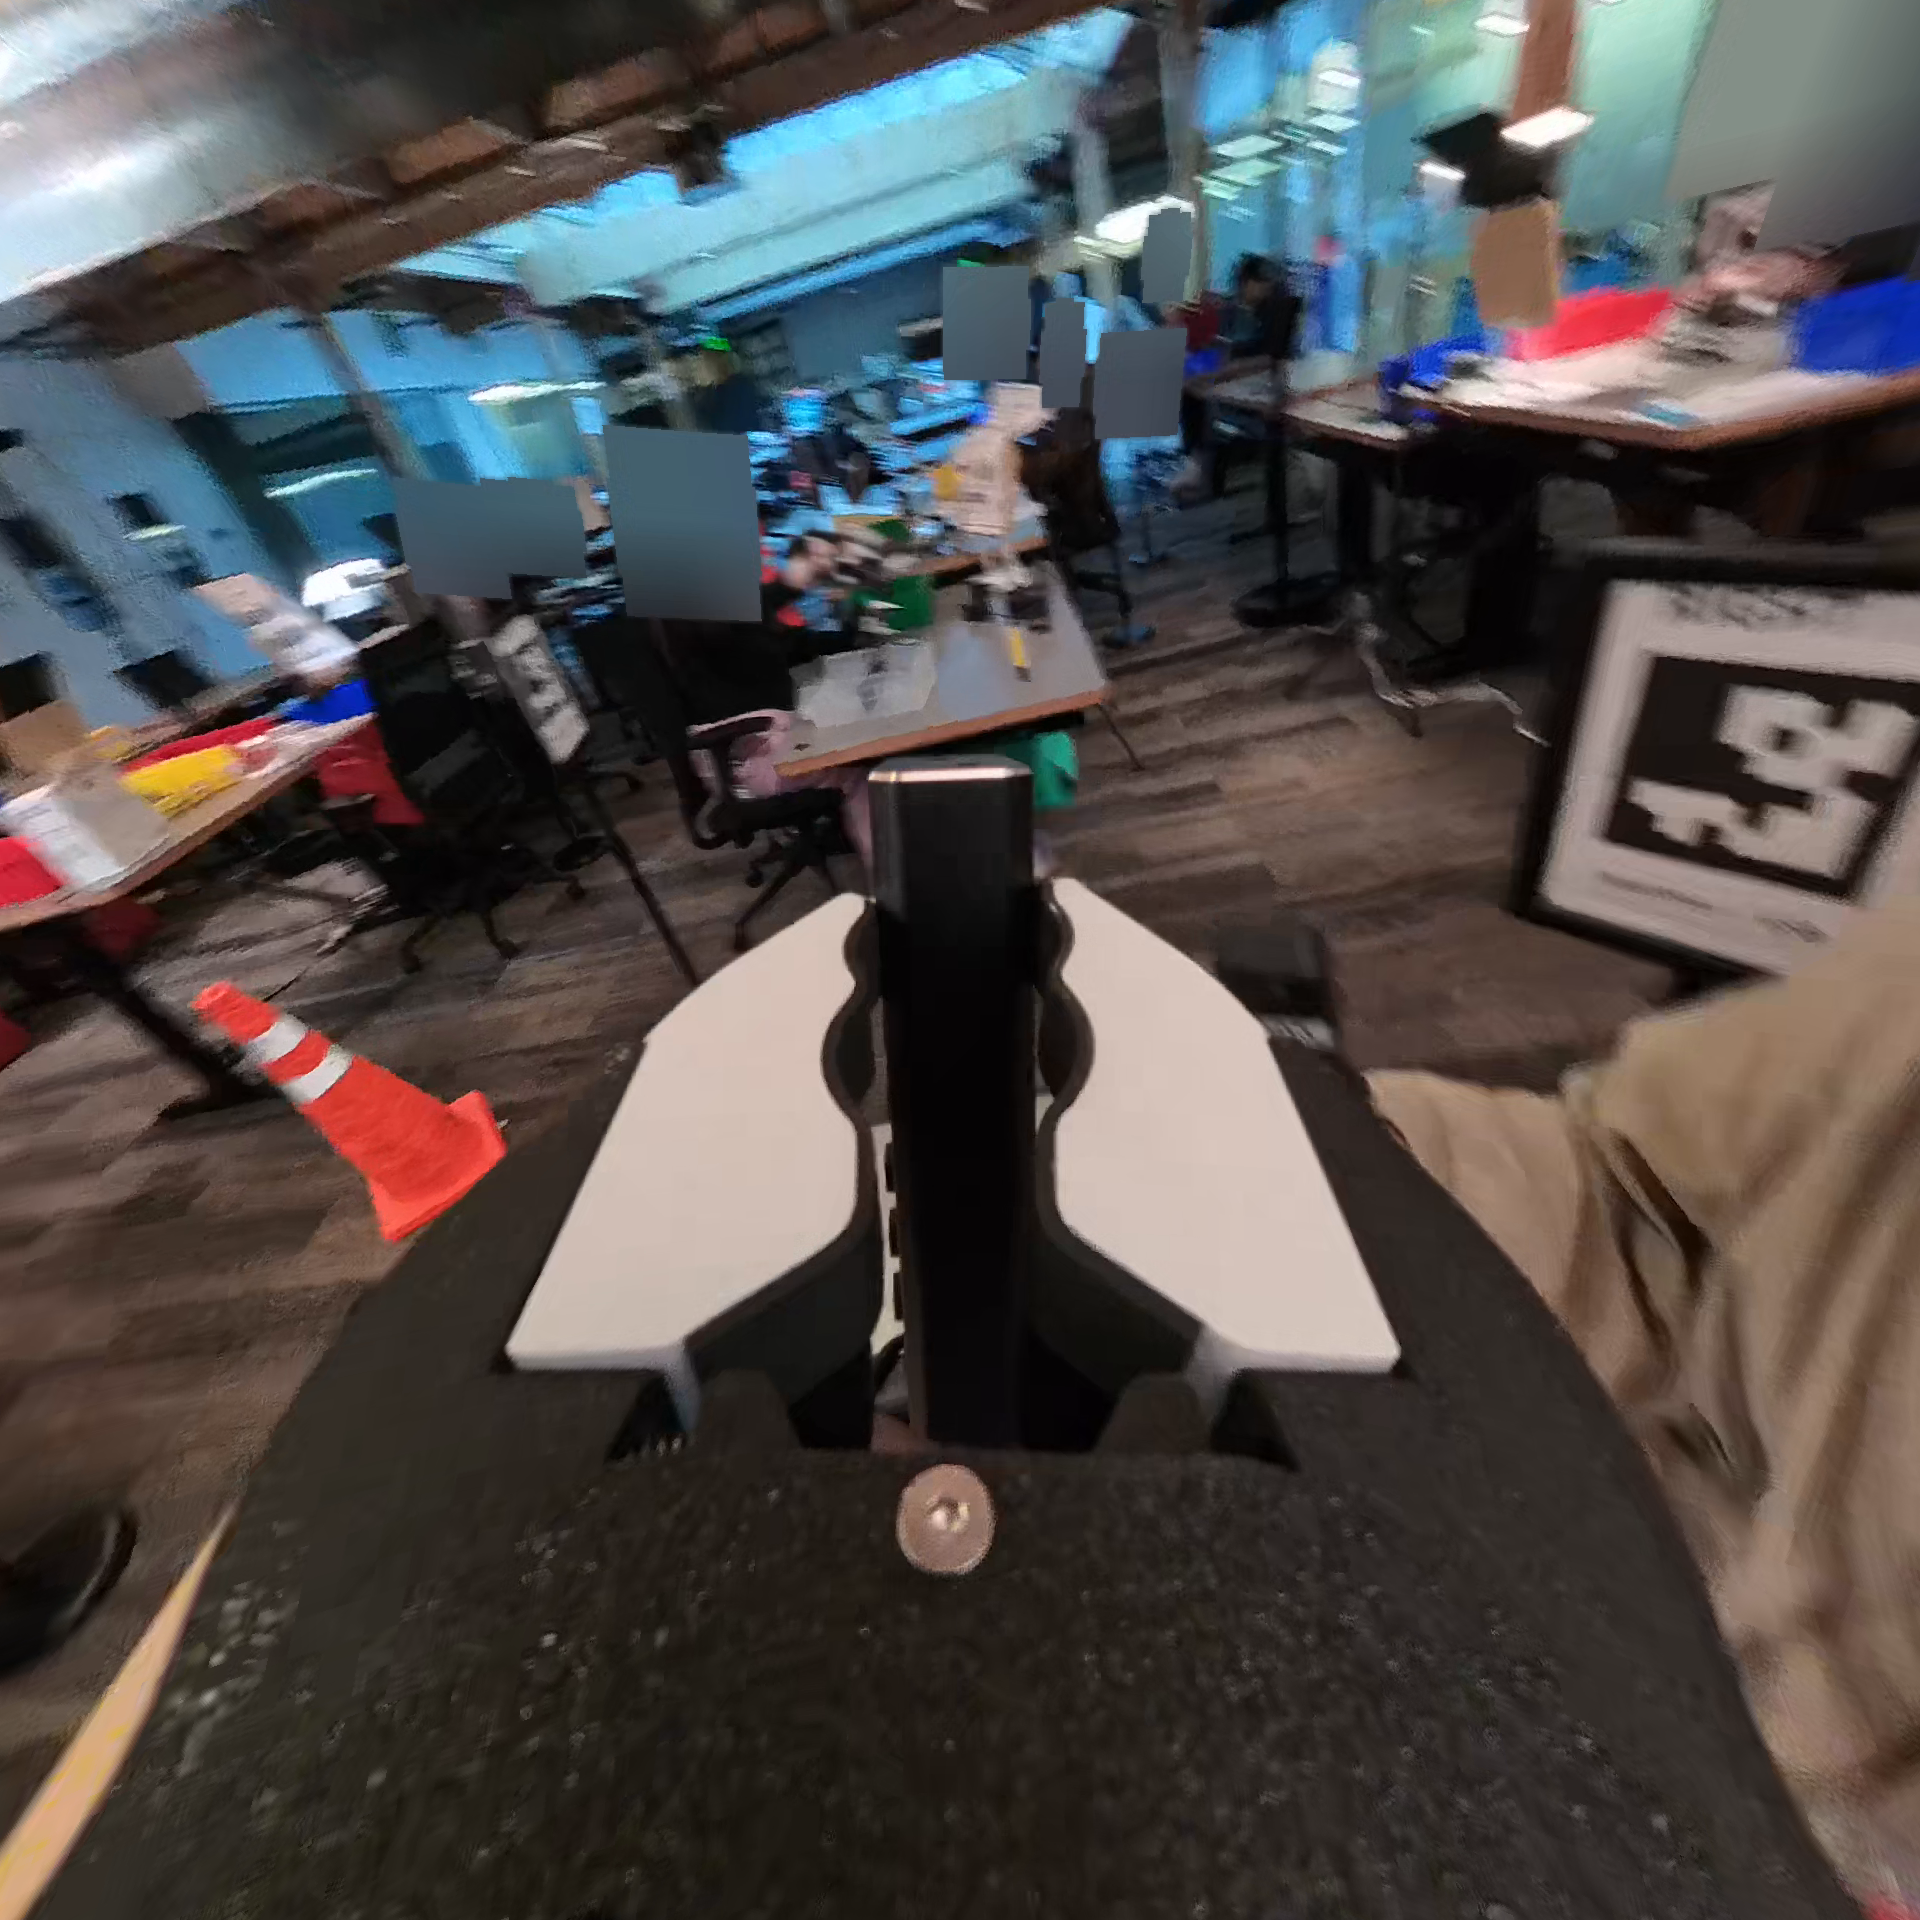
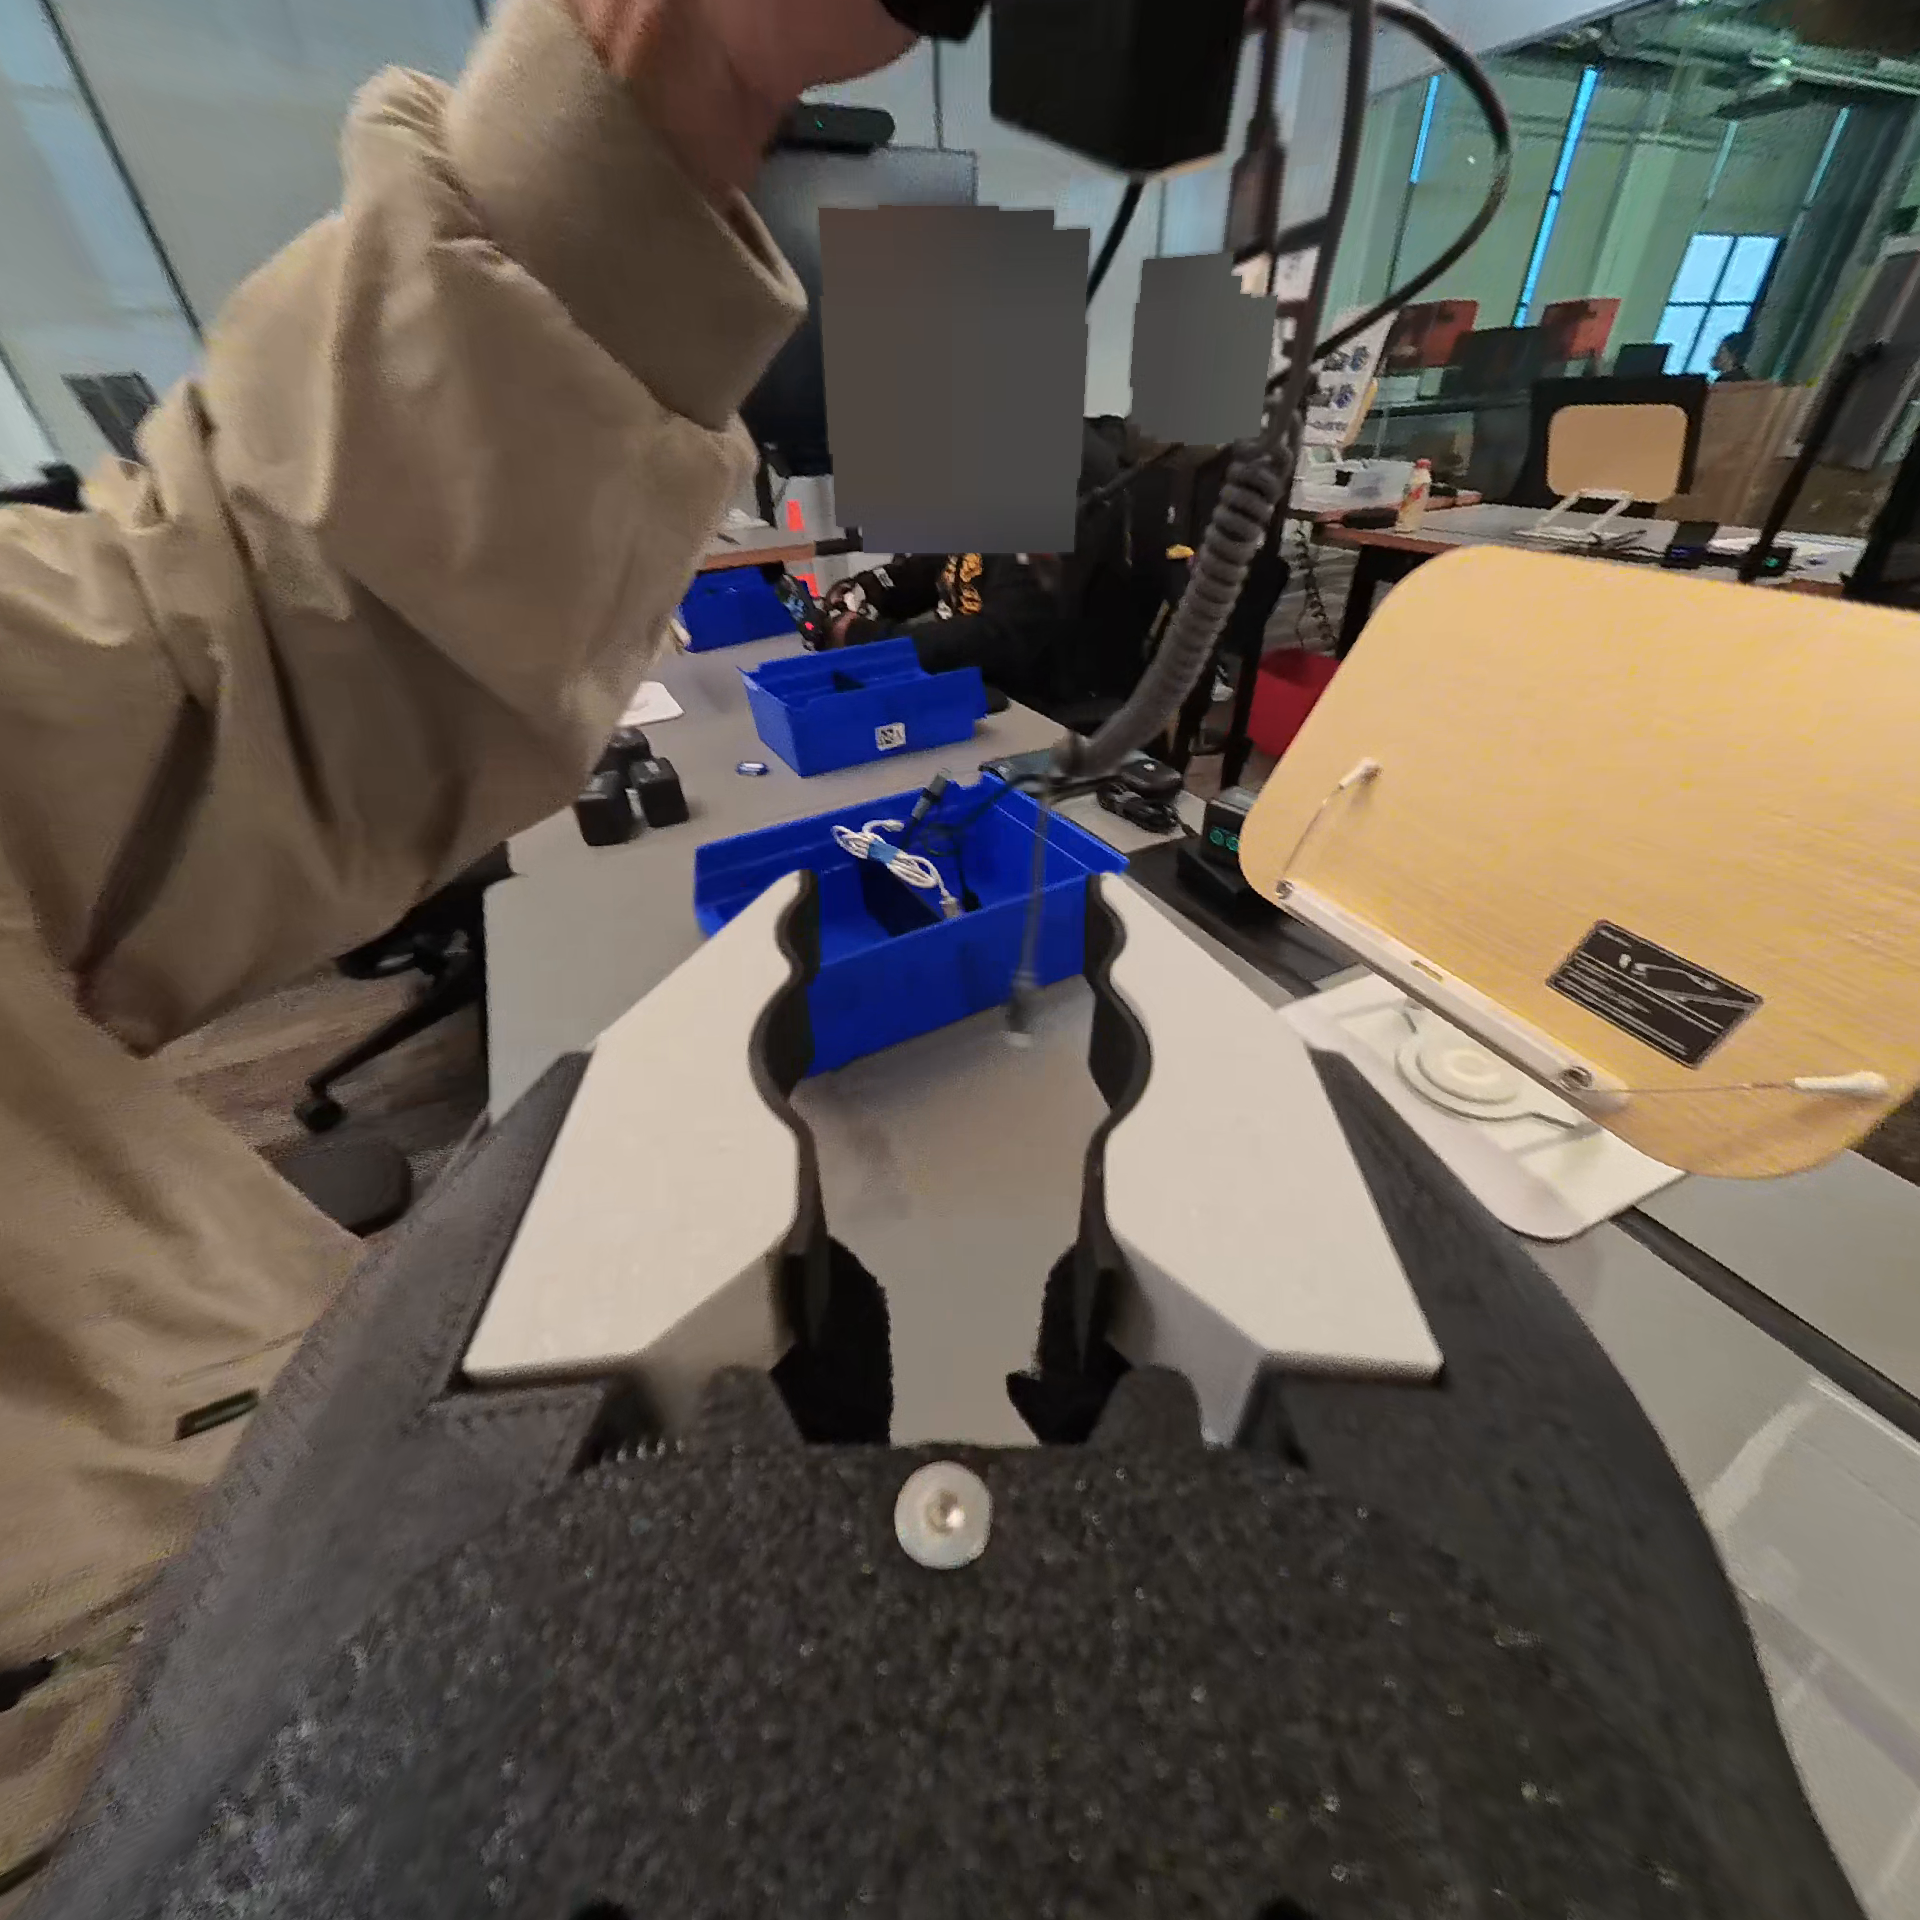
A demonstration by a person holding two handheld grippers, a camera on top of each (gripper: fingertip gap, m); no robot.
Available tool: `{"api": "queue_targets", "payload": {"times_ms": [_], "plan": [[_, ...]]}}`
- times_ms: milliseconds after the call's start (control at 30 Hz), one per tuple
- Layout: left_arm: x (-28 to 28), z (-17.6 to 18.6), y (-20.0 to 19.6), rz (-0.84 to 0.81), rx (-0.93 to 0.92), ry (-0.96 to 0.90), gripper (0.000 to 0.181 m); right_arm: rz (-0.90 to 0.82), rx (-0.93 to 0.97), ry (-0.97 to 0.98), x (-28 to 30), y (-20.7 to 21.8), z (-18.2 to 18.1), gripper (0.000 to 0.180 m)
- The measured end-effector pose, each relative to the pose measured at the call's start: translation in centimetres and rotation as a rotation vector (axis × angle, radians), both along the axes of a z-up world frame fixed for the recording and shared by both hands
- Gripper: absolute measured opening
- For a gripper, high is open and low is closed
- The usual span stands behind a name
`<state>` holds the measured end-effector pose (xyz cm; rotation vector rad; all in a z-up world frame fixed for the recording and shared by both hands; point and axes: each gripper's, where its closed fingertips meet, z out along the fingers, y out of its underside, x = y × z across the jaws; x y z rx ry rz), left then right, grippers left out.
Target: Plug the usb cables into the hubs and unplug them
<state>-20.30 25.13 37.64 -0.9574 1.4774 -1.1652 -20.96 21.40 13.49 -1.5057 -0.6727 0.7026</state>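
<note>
Your left gripper (image 1: 951, 914): jaws clamped on a black bar-shaped hub (image 1: 954, 1039), which stands up between the pale fingers (image 1: 727, 1143) and pokes out past their tips, metal end face catching light. A row of small slots shows on the hub's left edge, low down near the finger bases. The gripper is raised clear of any table and points out across the room. Beyond it: carpeted floor, an orange traffic cone (image 1: 358, 1107) near left, a framed black-and-white marker board (image 1: 1745, 769) at right, your tan sleeve (image 1: 1662, 1299) near right. The view is motion-blurred.

Your right gripper (image 2: 951, 914): jaws apart, nothing between them, held over the grey table (image 2: 582, 935). Just past the fingertips sits a blue bin (image 2: 935, 977); a coiled white usb cable (image 2: 894, 857) lies inside it with a dark cable. A thin grey cable (image 2: 1034, 914) hangs in front of the bin, its plug end just above the tabletop, between your fingertips. A second blue bin (image 2: 862, 717) sits farther back. A tilted wooden board on a white stand (image 2: 1621, 852) stands at right. Your tan jacket fills the left.
</note>
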Motion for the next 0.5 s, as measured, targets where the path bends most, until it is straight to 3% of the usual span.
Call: {"api": "queue_targets", "payload": {"times_ms": [100,233,367,500], "plan": [[2.1,-0.3,1.1,0.136,-0.095,-0.043,0.028,-0.034,0.005,-0.010,0.0,0.8,-0.6,0.050],[3.9,-0.3,-1.1,0.094,-0.106,-0.032,0.028,-0.093,0.003,0.027,-0.3,2.8,-2.0,0.048],[5.1,0.6,-3.0,0.112,-0.091,-0.013,0.027,-0.149,-0.051,0.038,-1.5,6.8,-6.5,0.050],[5.5,1.9,-4.4,0.090,-0.096,-0.035,0.027,-0.121,-0.070,0.057,-4.8,9.5,-8.4,0.062]]}}
